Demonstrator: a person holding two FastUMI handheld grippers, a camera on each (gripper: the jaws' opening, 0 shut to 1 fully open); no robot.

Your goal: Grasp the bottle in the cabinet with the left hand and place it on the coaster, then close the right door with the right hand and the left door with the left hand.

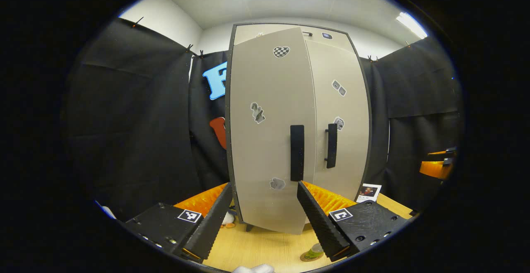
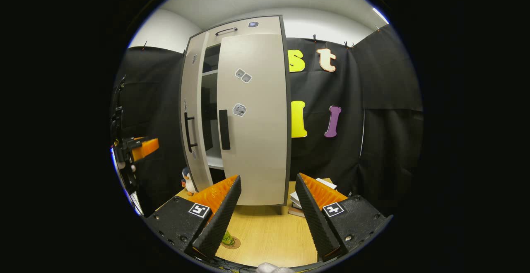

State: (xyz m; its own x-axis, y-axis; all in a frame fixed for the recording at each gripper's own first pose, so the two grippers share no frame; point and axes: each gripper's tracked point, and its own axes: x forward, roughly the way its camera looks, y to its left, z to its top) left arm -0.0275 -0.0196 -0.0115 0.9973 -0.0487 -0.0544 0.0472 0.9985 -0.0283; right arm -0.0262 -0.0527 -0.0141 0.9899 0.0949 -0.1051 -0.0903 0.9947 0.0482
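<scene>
Your left tongs [image 1: 265, 206] are spread and hold nothing, close in front of the cabinet [image 1: 298, 99], near the left door's [image 1: 269, 140] handle [image 1: 297, 153]. That door stands partly ajar; the right door [image 1: 341, 111] lies shut. Your right tongs [image 2: 267, 202] are likewise spread and empty, farther back over the bench [image 2: 265, 231]. The bottle [image 2: 227, 237] stands on the coaster [image 2: 232, 244] on the near bench, apart from the cabinet. A penguin toy [image 2: 188, 182] stands by the left door.
</scene>
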